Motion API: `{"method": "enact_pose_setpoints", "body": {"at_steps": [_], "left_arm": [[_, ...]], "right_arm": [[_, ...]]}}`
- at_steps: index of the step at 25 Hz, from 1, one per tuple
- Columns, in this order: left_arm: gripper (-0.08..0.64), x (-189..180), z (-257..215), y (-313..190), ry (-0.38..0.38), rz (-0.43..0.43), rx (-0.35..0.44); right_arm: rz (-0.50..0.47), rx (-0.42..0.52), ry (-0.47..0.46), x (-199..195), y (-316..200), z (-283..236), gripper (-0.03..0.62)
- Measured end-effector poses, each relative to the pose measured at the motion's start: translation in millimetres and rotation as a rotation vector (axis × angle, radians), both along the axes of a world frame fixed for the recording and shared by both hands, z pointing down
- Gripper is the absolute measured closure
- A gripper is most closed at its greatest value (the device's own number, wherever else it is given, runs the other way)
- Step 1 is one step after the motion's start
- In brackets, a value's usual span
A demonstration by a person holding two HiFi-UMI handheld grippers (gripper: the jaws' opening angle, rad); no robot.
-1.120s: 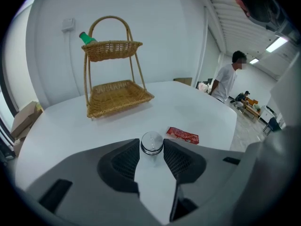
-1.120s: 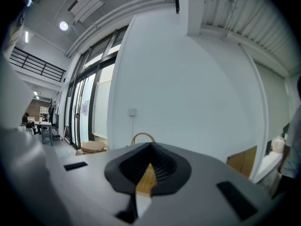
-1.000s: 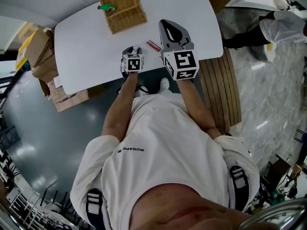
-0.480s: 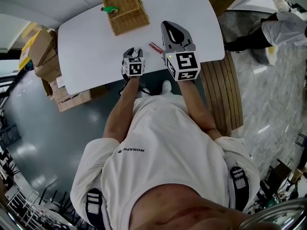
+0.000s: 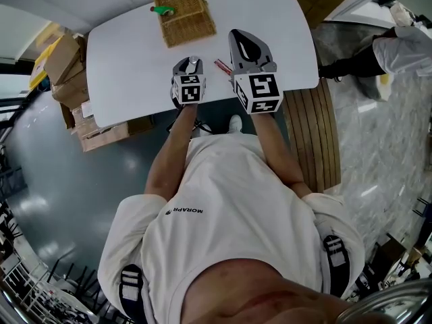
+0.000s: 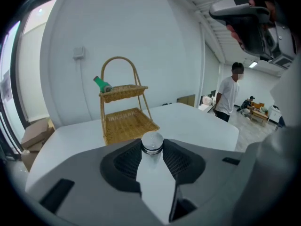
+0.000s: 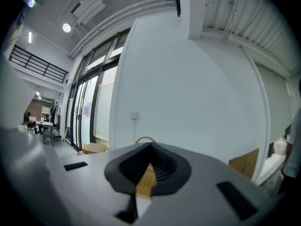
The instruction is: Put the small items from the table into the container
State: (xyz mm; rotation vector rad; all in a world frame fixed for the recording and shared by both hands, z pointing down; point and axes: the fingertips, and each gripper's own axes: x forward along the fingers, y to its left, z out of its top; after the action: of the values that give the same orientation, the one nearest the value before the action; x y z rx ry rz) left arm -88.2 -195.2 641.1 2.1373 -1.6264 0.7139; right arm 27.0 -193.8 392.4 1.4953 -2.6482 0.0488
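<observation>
A two-tier wicker basket [image 5: 183, 13] stands at the far side of the white table [image 5: 128, 59], with a green item [image 5: 162, 9] on its upper tier. In the left gripper view the basket [image 6: 124, 121] is straight ahead and the green item [image 6: 102, 84] lies on the top shelf. My left gripper [image 5: 191, 61] is shut on a small silver-capped item [image 6: 152, 143], held above the table's near edge. My right gripper [image 5: 241, 34] hovers to its right with its jaws together and nothing in them. A small red item [image 5: 221, 66] lies on the table between the two grippers.
Cardboard boxes [image 5: 64, 73] are stacked on the floor left of the table. A slatted wooden bench [image 5: 307, 133] runs along the right side. A person [image 5: 398, 39] is at the far right, and another person [image 6: 230, 98] stands beyond the table.
My left gripper has tipped up and come slightly forward with the silver-capped item. The right gripper has hardly moved. The head camera has shifted a little.
</observation>
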Motion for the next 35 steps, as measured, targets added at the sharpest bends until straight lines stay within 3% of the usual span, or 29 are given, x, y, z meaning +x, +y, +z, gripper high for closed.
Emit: {"method": "enact_pose_setpoints", "body": {"at_steps": [16, 20, 35], "left_arm": [[0.417, 5, -88, -31, 0.031, -0.002, 0.156], [0.417, -3, -99, -42, 0.000, -0.009, 0.196], [0.417, -22, -141, -89, -0.004, -0.021, 0.267]], "right_arm": [[-0.009, 0.020, 0.010, -2, 6, -7, 0.588], [-0.014, 0.012, -0.003, -4, 5, -5, 0.588], [-0.014, 0.006, -0.010, -6, -4, -4, 0.588]]}}
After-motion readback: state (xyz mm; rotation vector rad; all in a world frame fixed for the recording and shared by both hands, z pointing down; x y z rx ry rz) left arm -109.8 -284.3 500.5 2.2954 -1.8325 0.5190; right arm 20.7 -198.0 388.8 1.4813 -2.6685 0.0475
